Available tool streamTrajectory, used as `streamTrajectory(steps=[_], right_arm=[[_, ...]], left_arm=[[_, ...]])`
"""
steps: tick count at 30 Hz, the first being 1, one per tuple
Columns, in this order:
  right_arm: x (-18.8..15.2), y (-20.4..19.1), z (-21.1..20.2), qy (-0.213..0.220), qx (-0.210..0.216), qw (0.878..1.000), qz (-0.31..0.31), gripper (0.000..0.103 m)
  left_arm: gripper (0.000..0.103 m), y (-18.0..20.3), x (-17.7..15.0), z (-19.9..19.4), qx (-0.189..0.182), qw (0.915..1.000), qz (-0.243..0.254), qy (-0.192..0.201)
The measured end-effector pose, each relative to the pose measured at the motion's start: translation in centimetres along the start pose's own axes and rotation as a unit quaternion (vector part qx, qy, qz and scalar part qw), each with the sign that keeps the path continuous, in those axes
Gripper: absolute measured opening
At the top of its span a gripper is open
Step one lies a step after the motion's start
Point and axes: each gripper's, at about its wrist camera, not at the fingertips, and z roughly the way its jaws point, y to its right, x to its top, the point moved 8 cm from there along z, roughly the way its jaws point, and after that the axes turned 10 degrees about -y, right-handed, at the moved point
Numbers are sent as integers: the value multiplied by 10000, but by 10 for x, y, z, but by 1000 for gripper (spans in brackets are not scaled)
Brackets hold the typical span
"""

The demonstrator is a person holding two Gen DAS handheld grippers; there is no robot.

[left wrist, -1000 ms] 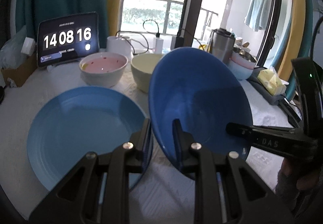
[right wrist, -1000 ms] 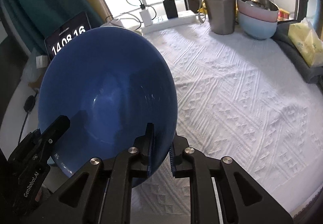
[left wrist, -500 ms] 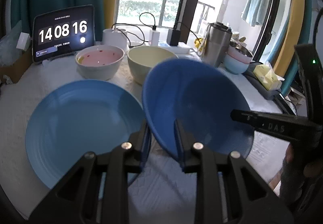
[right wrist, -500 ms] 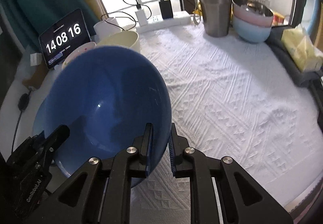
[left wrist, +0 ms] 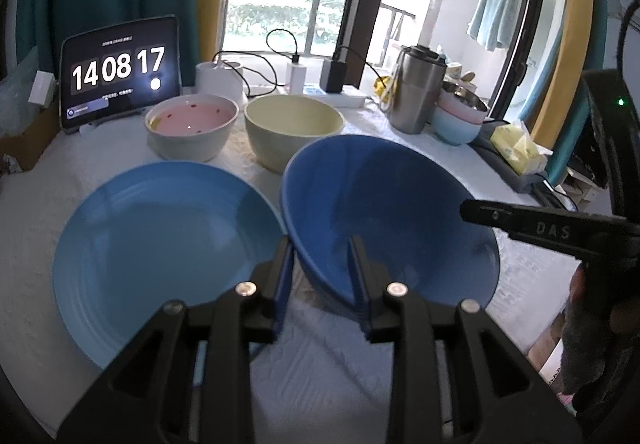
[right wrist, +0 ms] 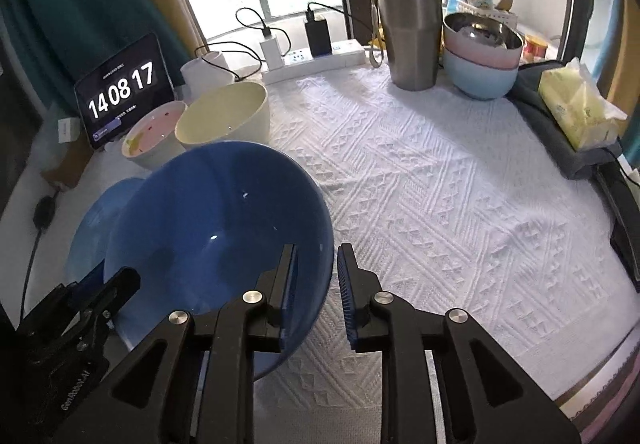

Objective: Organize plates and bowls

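A white textured cloth [right wrist: 440, 184] covered the table, with a window and a power strip along its far side. Taking the dark blue bowl [left wrist: 384, 212] as landmark: it sat on the cloth, tipped a little, its rim overlapping the edge of the light blue plate [left wrist: 160, 236] just to its left. Behind it stood the cream bowl [left wrist: 294, 128] and the pink-lined bowl [left wrist: 190, 128], with the clock tablet [left wrist: 120, 70] beyond those. Farther behind and to its right were the steel tumbler [right wrist: 408, 36] and a stack of bowls [right wrist: 480, 60].

The left gripper [left wrist: 320, 276] straddled the bowl's near rim, one finger outside and one inside; its jaws were opening and a gap showed beside the wall. The right gripper [right wrist: 316, 296] straddled the rim on the opposite side, jaws likewise opening, pads clear of the wall.

The bowl looked glazed, rigid and fairly heavy, likely slick and apt to chip if knocked. The thin rim seemed the only practical hold, one pad inside and one outside, ideally from two sides to stop it swinging.

To the bowl's right the cloth lay bare and wide, giving the best room to move. To its left the plate crowded it, and the two bowls behind left little clearance; the table edge ran close in front.
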Motion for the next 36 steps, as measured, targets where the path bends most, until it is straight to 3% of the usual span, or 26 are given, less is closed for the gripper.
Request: streamTrajectory(steps=[2, 4, 6, 36], right_arm=[[-1, -1, -2, 18, -2, 10000, -16, 22], [-1, 1, -2, 11, -8, 10000, 8, 22], [-1, 4, -1, -4, -13, 10000, 50, 22], [59, -15, -2, 123, 66, 9999, -80, 23]], left_arm=[[31, -1, 0, 0, 9, 10000, -21, -1], [42, -5, 2, -3, 56, 10000, -57, 42], [45, -8, 5, -8, 34, 9998, -116, 127], [45, -63, 70, -19, 372, 9970, -547, 391]])
